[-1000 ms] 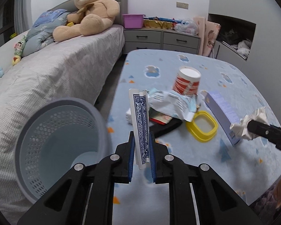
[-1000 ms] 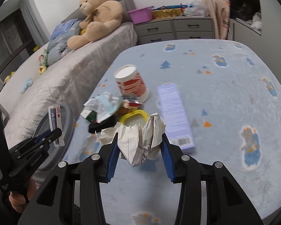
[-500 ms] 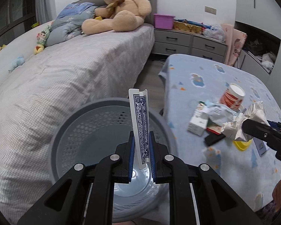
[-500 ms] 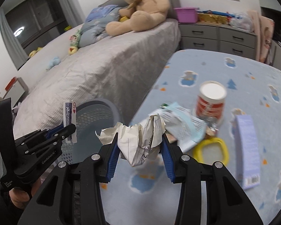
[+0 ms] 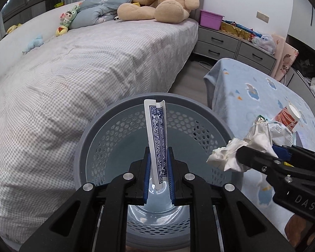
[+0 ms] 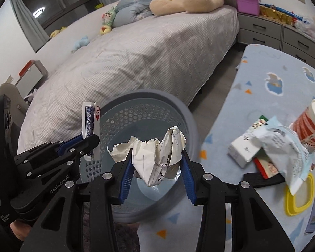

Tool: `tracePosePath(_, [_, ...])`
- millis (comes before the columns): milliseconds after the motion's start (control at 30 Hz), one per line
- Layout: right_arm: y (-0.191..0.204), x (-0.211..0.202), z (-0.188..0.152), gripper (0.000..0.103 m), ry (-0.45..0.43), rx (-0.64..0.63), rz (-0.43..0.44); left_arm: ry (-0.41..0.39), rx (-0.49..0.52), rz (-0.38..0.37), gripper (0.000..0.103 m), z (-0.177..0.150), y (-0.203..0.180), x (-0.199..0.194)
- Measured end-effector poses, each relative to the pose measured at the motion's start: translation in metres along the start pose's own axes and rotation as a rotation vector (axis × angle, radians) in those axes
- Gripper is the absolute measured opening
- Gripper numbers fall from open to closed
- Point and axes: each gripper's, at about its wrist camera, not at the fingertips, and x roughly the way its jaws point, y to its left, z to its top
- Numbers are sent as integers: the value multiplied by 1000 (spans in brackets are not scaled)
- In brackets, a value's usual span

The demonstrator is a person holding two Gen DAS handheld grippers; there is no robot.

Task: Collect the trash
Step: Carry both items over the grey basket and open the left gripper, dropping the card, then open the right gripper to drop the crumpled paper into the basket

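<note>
A bedroom: bed [image 5: 94, 67], teddy bear [image 5: 161, 2], drawer unit [image 5: 231, 42]

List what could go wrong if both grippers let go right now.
1. The crumpled paper in the right gripper hangs near the table-side rim of the basket; it might clip the rim and fall outside.
2. The playing cards in the left gripper stand upright and are light; they may flutter or separate, though they sit over the opening.
3. The two grippers are close together and could bump.
</note>
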Motion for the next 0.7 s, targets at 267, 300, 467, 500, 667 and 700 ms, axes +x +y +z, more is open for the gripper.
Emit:
tracePosePath(267, [10,26,2,42,48,-32,-16,23,-36,-6,15,2,11,9])
tracePosePath(300, [10,28,2,42,50,-33,-17,25,-41,-5,19,2,12,9])
tracePosePath(467, [12,30,4,48,41,-43,-29,25,-68,9,29,2,19,8])
tracePosePath(500, [12,30,4,49,38,-44,-28,23,-71,14,35,2,20,7])
tracePosePath(667, [10,29,5,52,28,-35,-37,13,-87,30,45,2,23,7])
tracePosePath(700, [9,28,5,54,27,-33,-37,14,-90,31,45,2,24,7])
